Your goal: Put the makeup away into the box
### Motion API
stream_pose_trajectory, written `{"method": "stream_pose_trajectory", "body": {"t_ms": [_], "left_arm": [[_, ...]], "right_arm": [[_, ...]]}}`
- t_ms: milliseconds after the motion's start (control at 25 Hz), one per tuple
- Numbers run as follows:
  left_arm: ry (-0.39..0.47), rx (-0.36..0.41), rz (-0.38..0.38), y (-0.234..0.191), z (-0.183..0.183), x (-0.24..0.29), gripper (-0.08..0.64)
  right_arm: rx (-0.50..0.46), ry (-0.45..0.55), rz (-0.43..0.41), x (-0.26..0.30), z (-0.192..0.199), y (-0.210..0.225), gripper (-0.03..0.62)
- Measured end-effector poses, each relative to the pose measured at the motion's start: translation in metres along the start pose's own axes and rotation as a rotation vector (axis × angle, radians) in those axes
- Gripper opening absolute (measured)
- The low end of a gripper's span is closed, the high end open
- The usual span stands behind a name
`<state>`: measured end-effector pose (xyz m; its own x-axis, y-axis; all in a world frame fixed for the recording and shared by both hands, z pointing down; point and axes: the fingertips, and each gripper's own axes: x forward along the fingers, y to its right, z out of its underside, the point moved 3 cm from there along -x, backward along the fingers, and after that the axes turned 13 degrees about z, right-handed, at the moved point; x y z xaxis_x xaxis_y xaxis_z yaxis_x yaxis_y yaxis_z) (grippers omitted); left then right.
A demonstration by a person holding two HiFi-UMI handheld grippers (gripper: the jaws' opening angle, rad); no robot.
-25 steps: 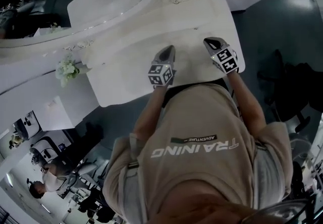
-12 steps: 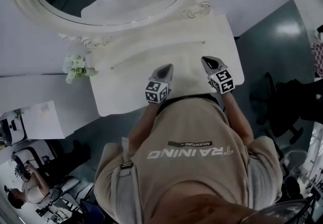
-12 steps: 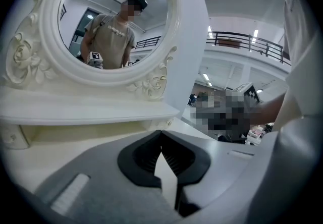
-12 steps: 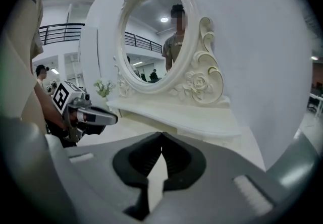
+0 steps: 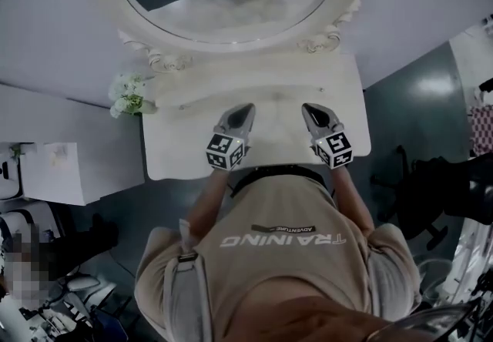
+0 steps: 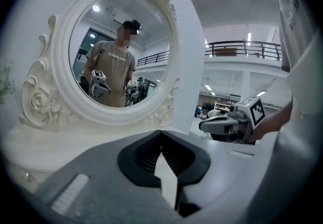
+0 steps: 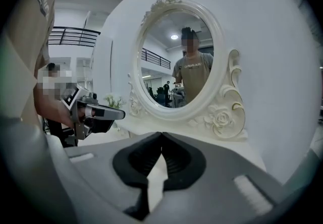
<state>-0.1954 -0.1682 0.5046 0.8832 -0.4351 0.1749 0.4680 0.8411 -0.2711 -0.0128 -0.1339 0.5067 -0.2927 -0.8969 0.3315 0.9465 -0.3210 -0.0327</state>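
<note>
Left gripper (image 5: 246,108) and right gripper (image 5: 307,108) hover side by side over the white vanity surface (image 5: 177,155), both aimed toward the oval mirror (image 5: 231,17). Each pair of jaws is pressed together on nothing. A white flower sprig (image 5: 127,94) stands at the surface's left edge. No view shows makeup or box.

Two grippers (image 5: 243,111) (image 5: 310,110), one oval mirror (image 5: 231,21), one dressing table (image 5: 177,149), one flower bunch (image 5: 127,94)
</note>
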Motion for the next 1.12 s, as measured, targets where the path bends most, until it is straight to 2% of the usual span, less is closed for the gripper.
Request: {"method": "stream_pose_trajectory", "body": {"t_ms": [80, 200, 280, 520, 720, 1120], "left_arm": [[0.04, 0.004, -0.029, -0.004, -0.022, -0.008, 0.0], [0.131, -0.048, -0.044, -0.006, -0.054, -0.012, 0.0], [0.158, -0.035, -0.056, -0.001, -0.07, -0.012, 0.0], [0.121, 0.098, -0.095, 0.024, -0.096, -0.003, 0.0], [0.092, 0.209, -0.11, 0.048, -0.103, 0.007, 0.0], [0.073, 0.175, -0.117, 0.058, -0.086, 0.013, 0.0]], "right_arm": [[-0.001, 0.04, -0.015, -0.001, -0.015, -0.002, 0.003], [-0.014, 0.096, -0.034, -0.003, -0.036, 0.0, 0.004], [-0.019, 0.131, -0.034, -0.007, -0.05, 0.004, 0.003], [-0.004, 0.223, -0.042, -0.027, -0.091, 0.017, 0.003], [0.008, 0.236, -0.059, -0.038, -0.097, 0.024, 0.004], [0.028, 0.192, -0.088, -0.043, -0.078, 0.032, 0.003]]}}
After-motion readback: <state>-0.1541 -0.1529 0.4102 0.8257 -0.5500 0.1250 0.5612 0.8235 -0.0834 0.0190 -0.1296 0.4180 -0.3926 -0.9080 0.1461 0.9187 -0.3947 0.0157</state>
